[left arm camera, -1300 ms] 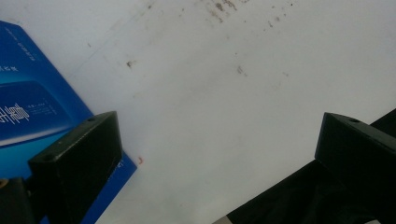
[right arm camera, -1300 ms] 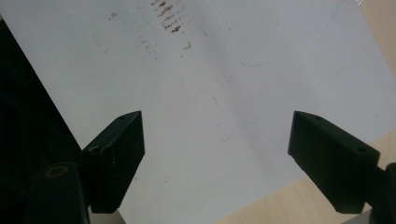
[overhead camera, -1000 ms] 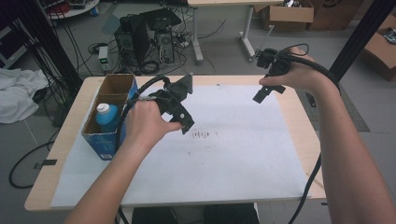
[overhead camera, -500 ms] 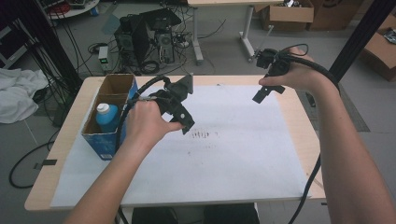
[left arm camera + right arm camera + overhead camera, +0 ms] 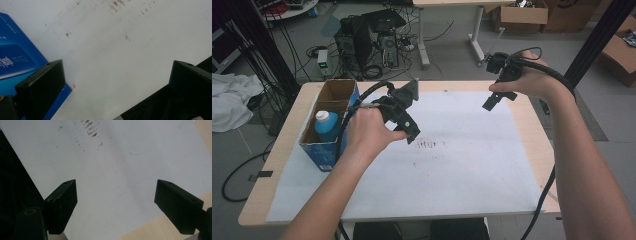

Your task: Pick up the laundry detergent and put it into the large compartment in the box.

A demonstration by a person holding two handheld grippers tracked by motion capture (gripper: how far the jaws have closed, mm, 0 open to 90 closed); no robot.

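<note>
Cables, computer towers and cardboard boxes crowd the floor beyond the wooden worktop (image 5: 277, 165), which is almost wholly covered by a white paper sheet (image 5: 462, 170).

Over the last second almost nothing has changed: my left gripper (image 5: 404, 117) hangs where it did, over the left half of the sheet just right of the blue carton (image 5: 324, 150), and my right gripper (image 5: 497, 82) stays raised over the far right corner of the worktop. I read that as a pause before the reach, not progress; the job has not really started.

Both pairs of jaws stand wide apart and grasp nothing. In the left gripper view I see bare paper between them, with the carton's blue wall (image 5: 15, 57) off to the side. In the right gripper view the jaws frame paper, a faint pencilled outline and the worktop's wooden edge.

The thing nearest my left gripper is the blue bottle with a white cap (image 5: 327, 125), standing upright in the near compartment of the carton at the left edge; the far compartment looks empty. I judge the bottle is what I will go for next.

The carton's side carries white print, too small and blurred to read. A patch of short dark smudges (image 5: 427, 145) marks the sheet just past my left jaws; these are stains, not writing.
</note>
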